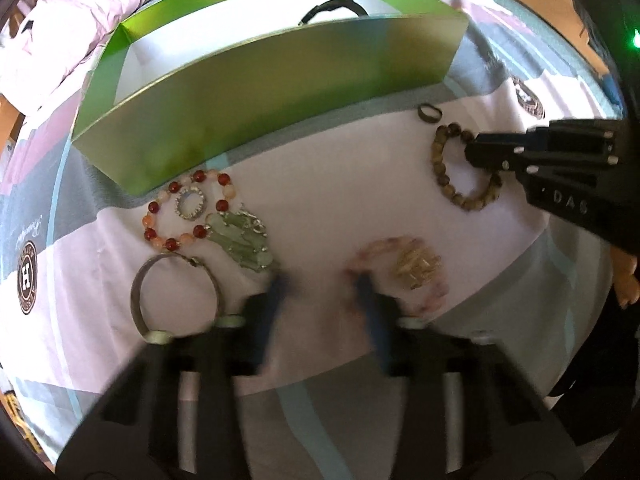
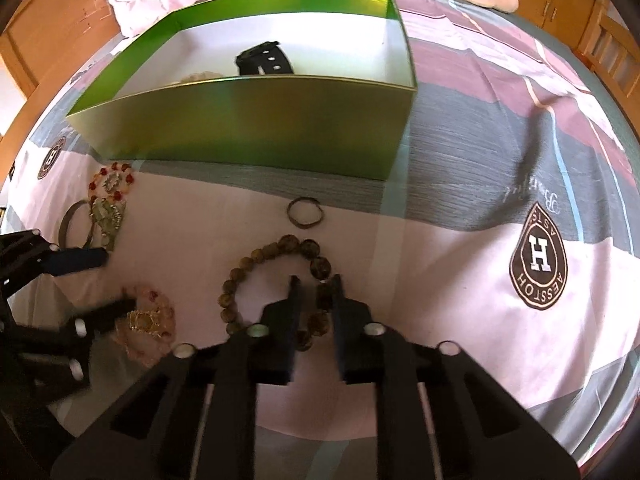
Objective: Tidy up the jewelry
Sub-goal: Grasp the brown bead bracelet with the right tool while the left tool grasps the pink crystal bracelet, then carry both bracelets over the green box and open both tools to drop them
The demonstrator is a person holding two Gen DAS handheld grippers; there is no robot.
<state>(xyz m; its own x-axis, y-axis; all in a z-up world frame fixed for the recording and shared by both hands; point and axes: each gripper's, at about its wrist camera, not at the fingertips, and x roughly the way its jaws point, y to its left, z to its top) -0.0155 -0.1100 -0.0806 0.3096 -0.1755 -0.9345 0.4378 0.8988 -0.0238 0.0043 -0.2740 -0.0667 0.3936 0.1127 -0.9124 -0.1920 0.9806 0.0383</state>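
Brown round-bead bracelet [image 2: 276,288], one, pinched by right gripper [image 2: 316,280]; left gripper [image 1: 320,284] blurred, grip unclear.

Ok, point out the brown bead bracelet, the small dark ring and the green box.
brown bead bracelet [image 2: 240,276]: right wrist view, beads on its left arc.
small dark ring [image 2: 305,212]: right wrist view, its band.
green box [image 2: 256,128]: right wrist view, near outer wall.

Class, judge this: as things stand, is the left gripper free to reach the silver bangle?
Probably yes. The silver bangle lies uncovered on the bedsheet, just beside the left gripper; only the green stone bracelet lies close by.
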